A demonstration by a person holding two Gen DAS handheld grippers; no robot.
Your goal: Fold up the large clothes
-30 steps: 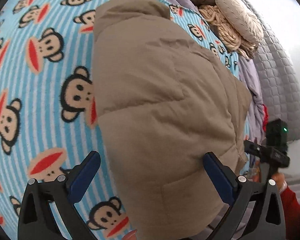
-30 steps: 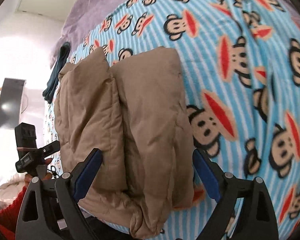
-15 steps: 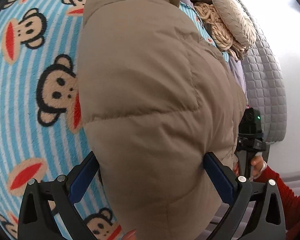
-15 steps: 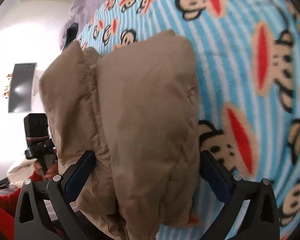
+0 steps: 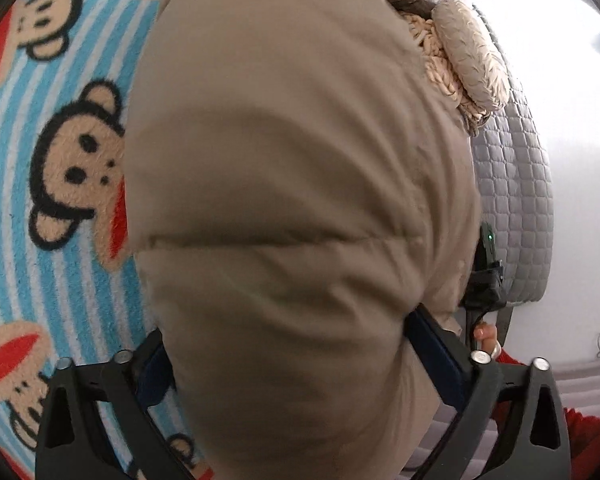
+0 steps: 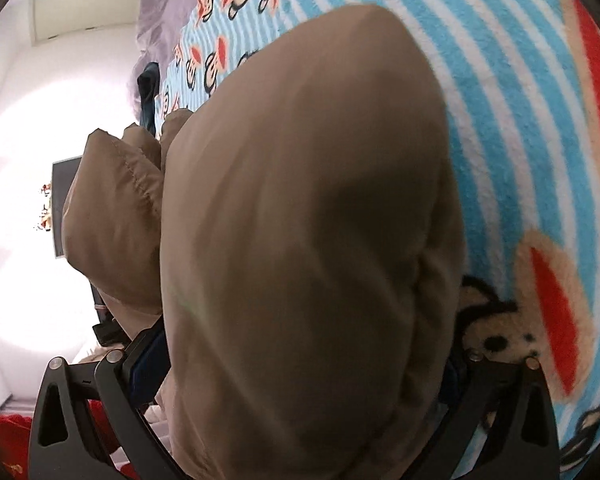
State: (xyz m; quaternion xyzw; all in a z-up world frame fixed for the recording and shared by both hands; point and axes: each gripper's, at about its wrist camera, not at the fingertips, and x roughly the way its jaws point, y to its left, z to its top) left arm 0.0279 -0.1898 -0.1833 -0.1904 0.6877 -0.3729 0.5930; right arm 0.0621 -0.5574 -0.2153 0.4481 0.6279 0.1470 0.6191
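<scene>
Both the left hand-held gripper (image 5: pixel 292 364) and the right hand-held gripper (image 6: pixel 304 364) sit wide around the puffy tan coat (image 5: pixel 300 200) on the monkey blanket (image 5: pixel 60 240) — I think the next move is to squeeze and fold it over.

We can't see most of either gripper's fingers, both buried by the tan jacket (image 5: pixel 300 200); grip state unclear, jacket's bottom cut off.

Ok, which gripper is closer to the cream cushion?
Right, probably. The right gripper straddles the jacket on the cushion side; the left gripper straddles its other end, farther off.
</scene>
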